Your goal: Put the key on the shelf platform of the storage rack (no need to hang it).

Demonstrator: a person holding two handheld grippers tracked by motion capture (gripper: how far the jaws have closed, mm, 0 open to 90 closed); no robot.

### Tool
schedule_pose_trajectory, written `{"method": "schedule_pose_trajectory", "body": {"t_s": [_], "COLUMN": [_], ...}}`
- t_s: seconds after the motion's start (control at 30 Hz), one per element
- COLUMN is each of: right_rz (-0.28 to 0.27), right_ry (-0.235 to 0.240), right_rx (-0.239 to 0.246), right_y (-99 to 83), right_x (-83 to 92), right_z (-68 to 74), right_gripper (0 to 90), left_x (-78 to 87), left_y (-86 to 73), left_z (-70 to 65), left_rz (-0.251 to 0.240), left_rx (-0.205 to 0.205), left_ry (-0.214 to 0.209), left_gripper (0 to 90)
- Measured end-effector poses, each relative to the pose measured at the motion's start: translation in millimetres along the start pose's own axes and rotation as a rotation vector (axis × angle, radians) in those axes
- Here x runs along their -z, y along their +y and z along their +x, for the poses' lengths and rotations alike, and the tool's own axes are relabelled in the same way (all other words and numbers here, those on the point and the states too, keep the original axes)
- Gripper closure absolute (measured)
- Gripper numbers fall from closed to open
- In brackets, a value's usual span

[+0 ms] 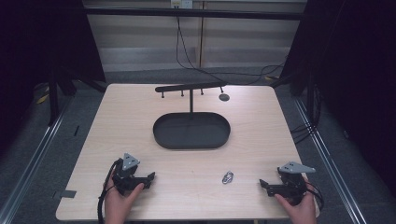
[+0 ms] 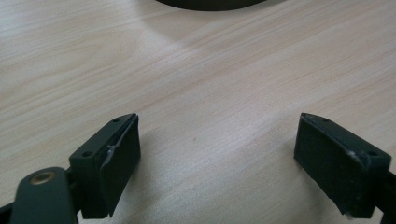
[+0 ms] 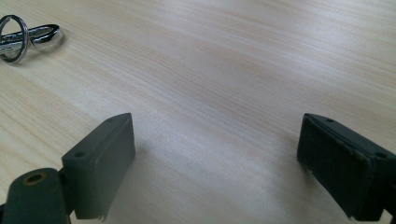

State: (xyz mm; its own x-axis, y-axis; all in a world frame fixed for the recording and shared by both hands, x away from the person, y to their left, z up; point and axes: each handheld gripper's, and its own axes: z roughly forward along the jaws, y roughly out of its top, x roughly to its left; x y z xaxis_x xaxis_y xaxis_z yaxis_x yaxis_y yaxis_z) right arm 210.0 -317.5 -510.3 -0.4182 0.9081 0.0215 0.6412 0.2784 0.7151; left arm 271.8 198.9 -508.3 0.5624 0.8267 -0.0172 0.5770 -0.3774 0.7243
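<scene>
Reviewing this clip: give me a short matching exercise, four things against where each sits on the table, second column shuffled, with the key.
Things:
1. oval tray
2. metal ring piece
3. left gripper
4. right gripper

Places:
A. near right corner
B. table's middle
C. near left
D. near edge, between the grippers

Pairs: 1-B, 2-D, 3-C, 4-A

Two black handheld grippers, left gripper (image 1: 148, 178) and right gripper (image 1: 264, 184), each topped by a grey three-cornered plate. Thick rectangular black fingers (image 2: 114, 161) show small screw holes; a brass rivet sits near one. Black cables trail behind.
</scene>
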Motion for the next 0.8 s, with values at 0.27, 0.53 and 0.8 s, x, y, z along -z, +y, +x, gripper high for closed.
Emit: {"method": "schedule_pose_trajectory", "body": {"t_s": [0.27, 0.53, 0.8], "right_rz": [-0.003, -0.003, -0.007], "right_ry": [0.0, 0.008, 0.145], "right_rx": [0.004, 0.01, 0.111], "right_y": [0.0, 2.5, 33.0], "right_x": [0.0, 4.7, 18.4], "right_z": [-0.5, 0.0, 24.0], "right_gripper": [11.9, 26.9, 33.3], "left_x": [-0.4, -1.5, -2.0], "left_y": [0.4, 0.9, 2.1], "left_z": [0.3, 0.0, 0.9], "left_rz": [0.002, -0.004, 0.003], "left_rx": [-0.002, 0.007, 0.001], "left_ry": [-0.002, -0.005, -0.005], "left_gripper": [14.0, 13.9, 13.8]}}
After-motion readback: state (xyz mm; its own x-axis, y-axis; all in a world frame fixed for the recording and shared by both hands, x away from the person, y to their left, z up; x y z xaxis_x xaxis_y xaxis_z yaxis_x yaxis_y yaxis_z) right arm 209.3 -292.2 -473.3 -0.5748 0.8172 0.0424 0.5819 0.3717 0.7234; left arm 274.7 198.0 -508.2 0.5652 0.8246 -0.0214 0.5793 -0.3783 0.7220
